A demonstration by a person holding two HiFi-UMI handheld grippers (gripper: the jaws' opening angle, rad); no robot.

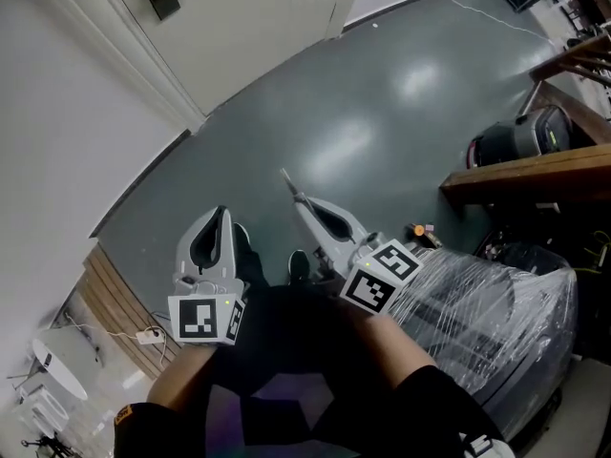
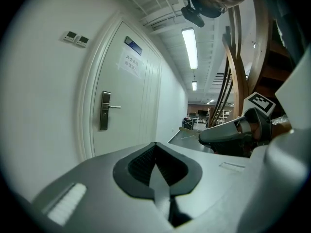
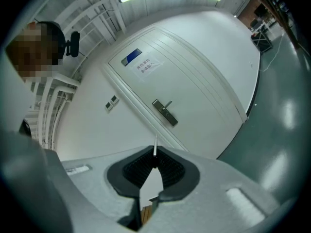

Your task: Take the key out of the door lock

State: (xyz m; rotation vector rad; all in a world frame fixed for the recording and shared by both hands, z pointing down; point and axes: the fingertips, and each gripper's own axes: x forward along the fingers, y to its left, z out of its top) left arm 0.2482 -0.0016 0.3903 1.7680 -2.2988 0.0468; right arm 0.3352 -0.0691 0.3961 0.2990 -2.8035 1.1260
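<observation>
A thin silver key (image 3: pixel 155 148) sticks out from the tips of my right gripper (image 3: pixel 155 157), which is shut on it. From the head view the key (image 1: pixel 285 179) points toward the white door (image 1: pixel 239 27). The right gripper (image 1: pixel 297 197) is well back from the door, over the grey floor. The door's metal lock plate with lever handle (image 3: pixel 165 112) shows far ahead, and also as the lock plate (image 2: pixel 104 110) in the left gripper view. My left gripper (image 1: pixel 221 211) hangs beside the right one, shut and empty, its tips (image 2: pixel 155 145) meeting.
A wooden shelf (image 1: pixel 525 172) and a plastic-wrapped bundle (image 1: pixel 506 299) stand at the right, with a black round machine (image 1: pixel 516 139) behind. A white cable (image 1: pixel 477 12) lies on the floor. Wall switches (image 2: pixel 76 37) sit left of the door. The person's shoes (image 1: pixel 298 265) are below.
</observation>
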